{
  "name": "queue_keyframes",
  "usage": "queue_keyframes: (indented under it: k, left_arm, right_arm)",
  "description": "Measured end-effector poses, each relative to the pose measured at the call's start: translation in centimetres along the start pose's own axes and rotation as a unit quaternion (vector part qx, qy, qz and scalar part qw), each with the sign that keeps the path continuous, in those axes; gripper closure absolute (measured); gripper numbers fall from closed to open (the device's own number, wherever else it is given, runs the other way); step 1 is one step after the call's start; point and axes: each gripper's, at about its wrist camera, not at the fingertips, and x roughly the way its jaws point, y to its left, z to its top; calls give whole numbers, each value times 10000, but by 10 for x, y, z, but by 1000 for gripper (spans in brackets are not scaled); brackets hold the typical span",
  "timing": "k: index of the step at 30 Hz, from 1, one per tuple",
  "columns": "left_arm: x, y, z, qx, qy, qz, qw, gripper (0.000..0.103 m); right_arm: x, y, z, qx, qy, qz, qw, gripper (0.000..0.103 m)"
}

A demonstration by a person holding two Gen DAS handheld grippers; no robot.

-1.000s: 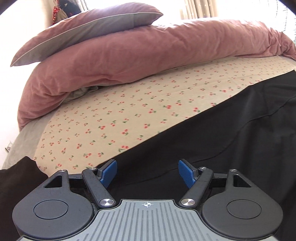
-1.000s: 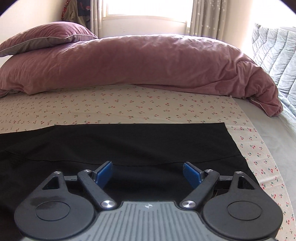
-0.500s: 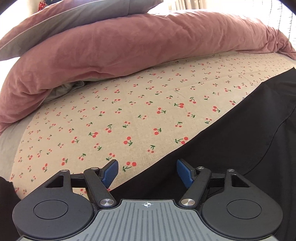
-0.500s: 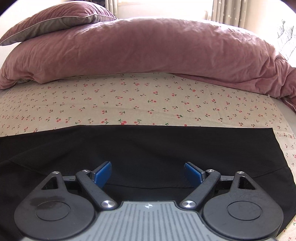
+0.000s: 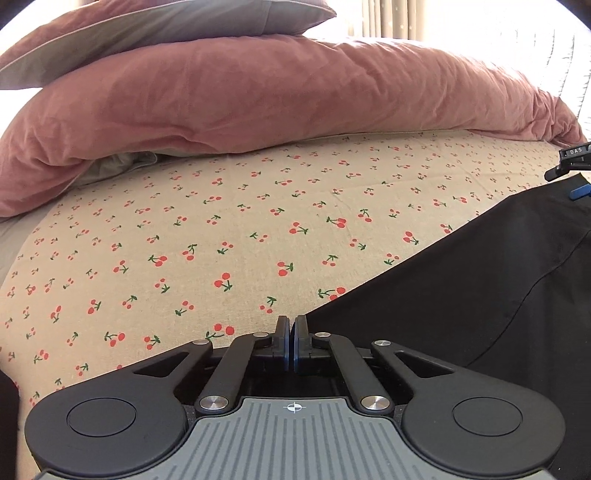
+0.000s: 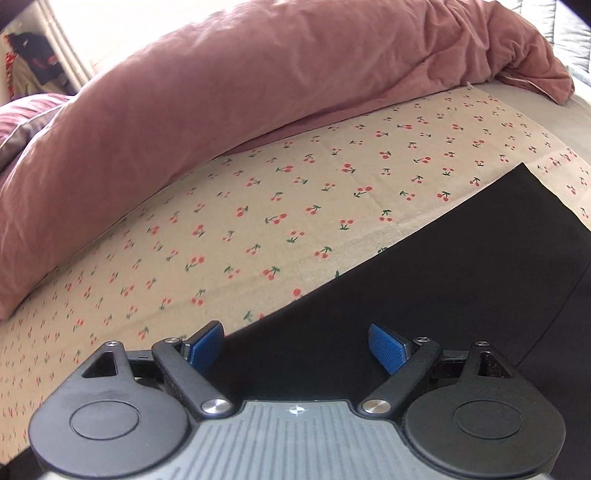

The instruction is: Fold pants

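Note:
Black pants [image 5: 461, 295] lie flat on the cherry-print sheet [image 5: 221, 221]. Their far edge runs diagonally through both wrist views. My left gripper [image 5: 291, 326] is shut, its blue pads pinched together right where that edge meets the sheet, so the hem is caught between them. My right gripper [image 6: 295, 332] hovers tilted over the same edge of the pants [image 6: 443, 277], further along. Its jaws are opening wide, with black cloth lying under the gap and neither pad pressing on it. The right gripper [image 5: 574, 173] also peeks in at the right border of the left wrist view.
A bulky pink duvet [image 5: 277, 99] is rolled along the back of the bed, with a pink and grey pillow [image 5: 166, 26] on top at the left. Behind it are curtains and a bright window. A light quilted cover [image 6: 569, 37] lies at the far right.
The left jaws have closed on the pants' edge after moving forward and down. The right gripper has advanced to that far edge and rolled, so its view is now tilted.

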Motion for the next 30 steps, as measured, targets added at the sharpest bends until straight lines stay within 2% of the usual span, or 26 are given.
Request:
queue_keyframes:
  k: [2,3,4,5,6,7,8,13,17,24,30]
  left_arm:
    - [-1,0,-1,-108,-84,46,9999,103]
    - [-2,0,-1,-157,-129,70,9998,103]
    - [-3,1,-1,-204,-167,91,9996,103]
    - [-5,1,-1,-240,-210,124,9994,103]
    - [-6,0,-1,-269,-241,156,9992,103]
    - [-6,0,0,-305,-266,186,9990,103]
    - [-9,0,0,-338,-305,207,9987,103]
    - [-33,-3,6,-453,-560,266,9970,103]
    - [-63,-7,11,-510,-768,243,9954,103]
    - [-132,-25,1,-651,-967,219,9929,103]
    - [-195,-43,-31,-871,-940,118,9917,103]
  right_arm:
    - [6,7,0,29,-129,-283,9995,15]
    - [8,12,-1,-71,-187,-488,9986,23]
    - [11,19,-3,-248,-254,-766,9964,39]
    - [12,24,-5,-447,-348,-966,9937,46]
    - [12,24,-6,-542,-407,-981,9929,61]
    - [11,24,-7,-612,-433,-1002,9921,92]
    - [11,21,-6,-637,-429,-1023,9918,102]
    - [-10,-5,-4,-211,-491,-482,9974,103]
    - [-47,-16,-6,-179,-741,-183,9969,103]
    - [-144,-46,-23,-219,-1149,255,9928,103]
    - [-216,-80,-62,-326,-1341,516,9891,103]
